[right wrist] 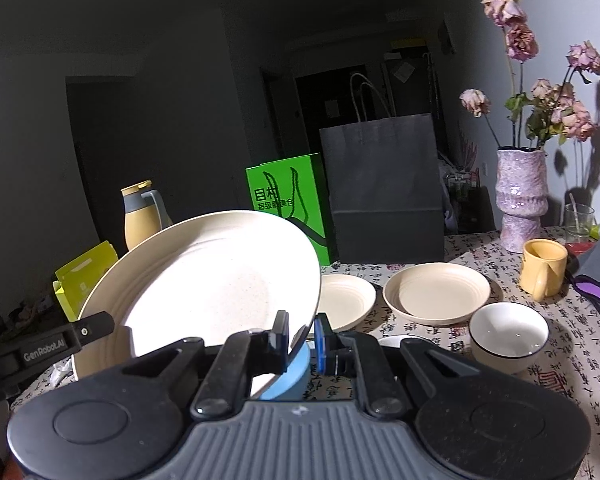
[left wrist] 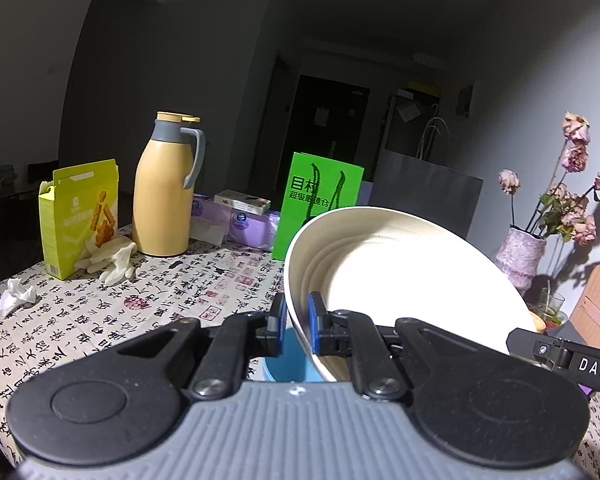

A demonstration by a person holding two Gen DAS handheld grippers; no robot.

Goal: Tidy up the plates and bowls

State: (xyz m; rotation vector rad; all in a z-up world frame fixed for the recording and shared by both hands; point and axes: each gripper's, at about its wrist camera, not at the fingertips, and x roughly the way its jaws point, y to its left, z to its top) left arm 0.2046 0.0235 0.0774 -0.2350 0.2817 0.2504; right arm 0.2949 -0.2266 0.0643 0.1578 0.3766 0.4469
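A large cream plate [left wrist: 404, 276] is held tilted in the air between both grippers. My left gripper [left wrist: 297, 322] is shut on its left rim. My right gripper [right wrist: 302, 334] is shut on its right rim; the plate also shows in the right wrist view [right wrist: 204, 288]. A blue bowl [right wrist: 290, 376] sits just under the plate, also in the left wrist view [left wrist: 288, 356]. Two more cream plates [right wrist: 346, 300] [right wrist: 436, 292] and a white bowl with a dark rim [right wrist: 508, 334] lie on the table to the right.
The table has a calligraphy-print cloth [left wrist: 172, 292]. On it stand a yellow thermos [left wrist: 166, 184], a yellow-green box [left wrist: 78, 216], a green bag [right wrist: 288, 204], a dark paper bag [right wrist: 384, 192], a pink vase with dried flowers [right wrist: 522, 200], a yellow mug [right wrist: 542, 268] and a glass [right wrist: 578, 222].
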